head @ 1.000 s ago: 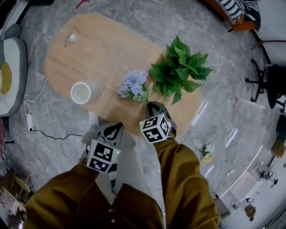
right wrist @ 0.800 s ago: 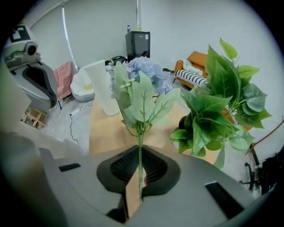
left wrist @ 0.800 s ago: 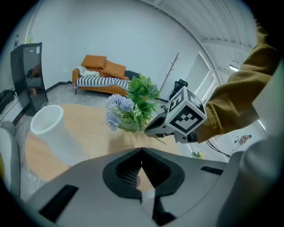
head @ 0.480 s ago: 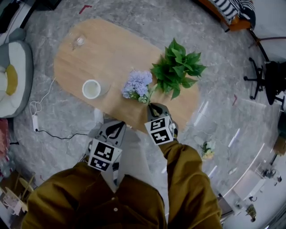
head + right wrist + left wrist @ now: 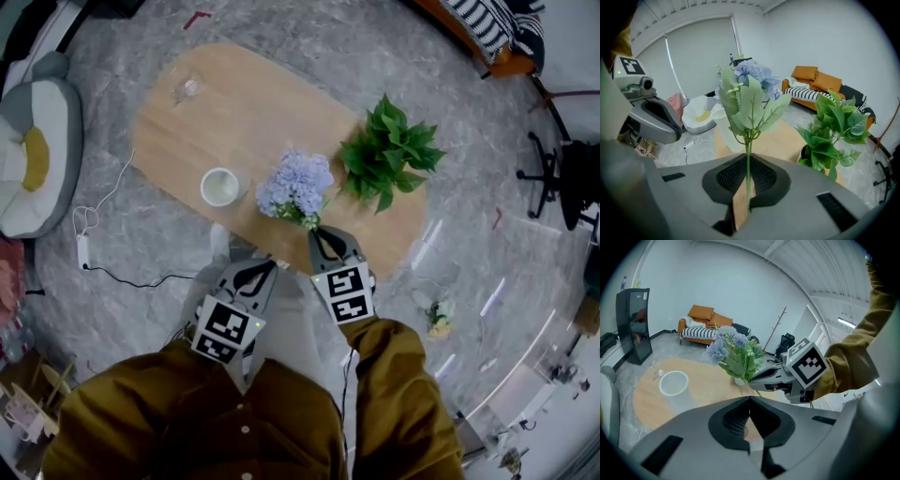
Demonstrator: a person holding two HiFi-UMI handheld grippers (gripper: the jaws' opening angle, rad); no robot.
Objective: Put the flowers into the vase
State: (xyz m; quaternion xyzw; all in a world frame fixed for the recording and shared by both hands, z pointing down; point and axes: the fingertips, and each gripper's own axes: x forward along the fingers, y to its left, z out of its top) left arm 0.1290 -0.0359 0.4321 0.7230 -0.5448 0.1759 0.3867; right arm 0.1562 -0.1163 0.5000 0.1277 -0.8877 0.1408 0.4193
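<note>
My right gripper point(image 5: 323, 234) is shut on the thin green stem of a bunch of pale blue flowers point(image 5: 296, 187) with green leaves. The bunch stands upright above the near edge of the oval wooden table point(image 5: 262, 112). In the right gripper view the stem point(image 5: 748, 178) runs straight up between the pads to the blooms point(image 5: 752, 77). The white vase point(image 5: 220, 186) stands open-topped on the table, left of the flowers, also in the left gripper view point(image 5: 673, 383). My left gripper point(image 5: 262, 272) hangs shut and empty off the table's near side, its tips meeting point(image 5: 750, 401).
A leafy green potted plant point(image 5: 389, 159) stands on the table right of the flowers. A small glass piece point(image 5: 187, 89) lies at the far end. On the marble floor are a white cushion point(image 5: 33, 155), a cable with a plug strip point(image 5: 84, 248) and a black chair point(image 5: 562, 178).
Both grippers have risen. The right one has carried the flowers up, so the bunch looks larger and sits a little left of the potted plant. The vase has not moved.
</note>
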